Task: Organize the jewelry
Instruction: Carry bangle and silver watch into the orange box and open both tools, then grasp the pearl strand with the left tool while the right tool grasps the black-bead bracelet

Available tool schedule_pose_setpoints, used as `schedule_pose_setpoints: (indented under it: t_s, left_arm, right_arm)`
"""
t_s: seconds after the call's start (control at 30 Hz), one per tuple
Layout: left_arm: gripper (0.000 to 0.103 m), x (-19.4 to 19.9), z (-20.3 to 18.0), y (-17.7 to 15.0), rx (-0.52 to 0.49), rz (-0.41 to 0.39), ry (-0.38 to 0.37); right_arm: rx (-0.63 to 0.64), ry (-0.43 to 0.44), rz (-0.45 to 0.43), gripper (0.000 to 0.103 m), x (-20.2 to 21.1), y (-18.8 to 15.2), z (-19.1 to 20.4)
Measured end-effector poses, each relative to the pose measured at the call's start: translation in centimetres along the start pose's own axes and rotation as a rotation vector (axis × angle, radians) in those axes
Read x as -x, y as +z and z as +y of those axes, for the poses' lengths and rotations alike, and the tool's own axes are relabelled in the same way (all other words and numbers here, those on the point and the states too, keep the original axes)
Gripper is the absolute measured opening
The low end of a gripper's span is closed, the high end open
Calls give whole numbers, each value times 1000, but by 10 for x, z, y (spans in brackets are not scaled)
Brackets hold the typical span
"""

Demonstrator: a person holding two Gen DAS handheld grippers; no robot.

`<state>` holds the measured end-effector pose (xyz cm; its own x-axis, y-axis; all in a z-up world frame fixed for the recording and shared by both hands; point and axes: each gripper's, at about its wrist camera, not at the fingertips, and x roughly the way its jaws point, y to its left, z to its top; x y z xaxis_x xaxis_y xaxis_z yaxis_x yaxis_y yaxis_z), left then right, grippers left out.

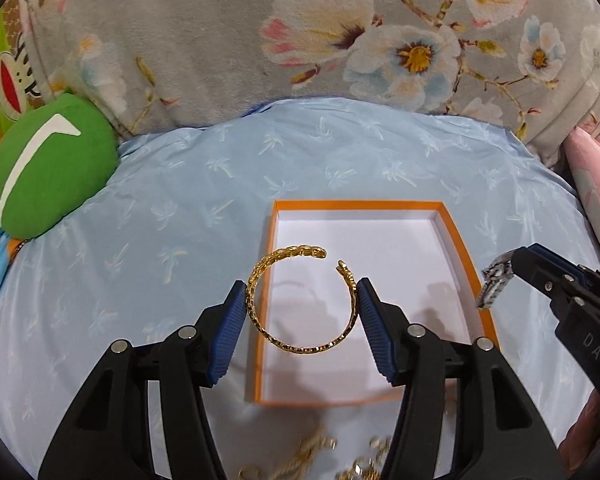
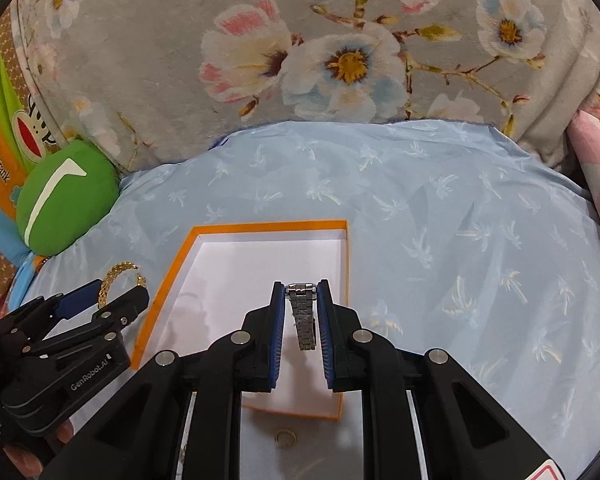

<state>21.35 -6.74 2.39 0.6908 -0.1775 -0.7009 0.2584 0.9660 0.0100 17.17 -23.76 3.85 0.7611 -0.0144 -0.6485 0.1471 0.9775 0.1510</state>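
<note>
Left claw [image 1: 302,312] grips gold bangle [image 1: 296,304] above bare-floored orange box [image 1: 456,232].

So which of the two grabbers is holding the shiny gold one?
The left gripper holds the gold chain-link open bangle, pinched between its blue pads above the orange box. The right gripper holds a silver metal watch instead.

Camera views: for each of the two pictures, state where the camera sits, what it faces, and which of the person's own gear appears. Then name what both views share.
Left wrist: sits on the left gripper, faces the orange box; its jaws hold the gold bangle; the right gripper enters at right.
Right wrist: sits on the right gripper, above the box; its jaws hold the silver watch; the left gripper shows at left.
Shared: box, bangle, watch, green cushion, blue cloth.
</note>
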Motion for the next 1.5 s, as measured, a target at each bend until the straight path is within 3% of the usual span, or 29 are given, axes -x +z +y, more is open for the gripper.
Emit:
schedule_pose_setpoints:
  t_s: [0.37,0.73,0.83,1.0,1.13,1.5]
  left_arm:
    - [54,-83,-7,26,0,68,14]
    - [55,-109,-8,24,1,106,5]
    - [56,-113,-7,23,5,110,11]
    - [67,-112,-7,22,13,102,2]
    - [67,-102,-6,21,18,88,-5]
    - [68,-23,14,-2,37,15,17]
  right_arm:
    - [-13,6,94,15,-88,21,0]
    - [12,-10,140,16,-114,20,3]
    - [18,-25,126,17,-113,20,4]
    - [13,-19,106,19,-108,19,2]
    - [10,-11,80,19,-91,17,0]
    - [23,-33,38,19,-14,-27,-11]
